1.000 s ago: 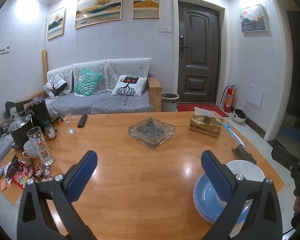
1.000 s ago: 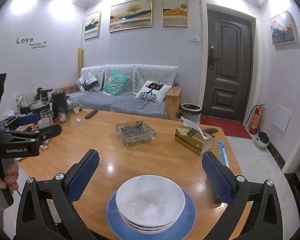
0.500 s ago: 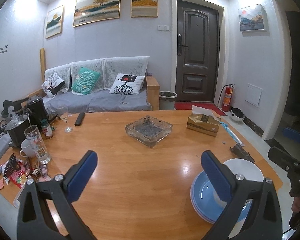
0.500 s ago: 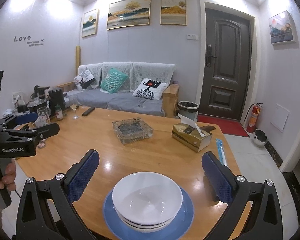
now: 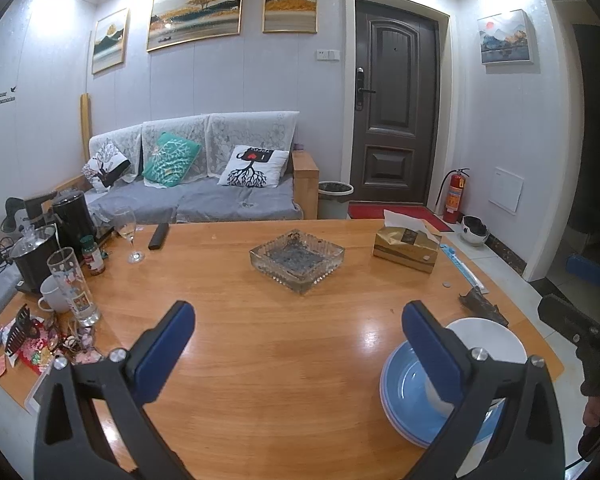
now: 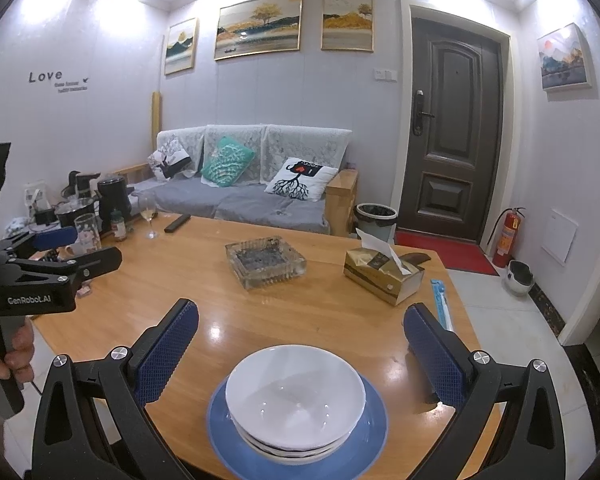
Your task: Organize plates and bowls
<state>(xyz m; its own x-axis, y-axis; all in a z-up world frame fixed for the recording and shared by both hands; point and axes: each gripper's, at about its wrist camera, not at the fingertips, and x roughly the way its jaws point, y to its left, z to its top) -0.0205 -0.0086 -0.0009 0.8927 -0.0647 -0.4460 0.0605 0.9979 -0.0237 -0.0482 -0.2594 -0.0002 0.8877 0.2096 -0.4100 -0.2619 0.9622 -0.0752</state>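
Observation:
A stack of white bowls (image 6: 296,398) sits on blue plates (image 6: 228,432) at the near edge of the wooden table (image 6: 260,312). My right gripper (image 6: 300,340) is open and empty, its blue pads to either side of the stack, just above and behind it. In the left wrist view the same bowls (image 5: 486,338) and blue plates (image 5: 404,390) lie low right, partly hidden by my right finger. My left gripper (image 5: 296,340) is open and empty over bare table, left of the stack. It also shows in the right wrist view (image 6: 60,248) at far left.
A glass ashtray (image 5: 296,258) sits mid-table, a tissue box (image 5: 406,246) at back right. Kettles, a tall glass (image 5: 70,286), a mug, a wine glass (image 5: 129,234) and clutter crowd the left edge. A remote (image 5: 159,236) lies at the back.
Both views have shifted slightly, the stack sitting a little lower and closer in the right wrist view. Both grippers stay open; nothing was taken hold of.

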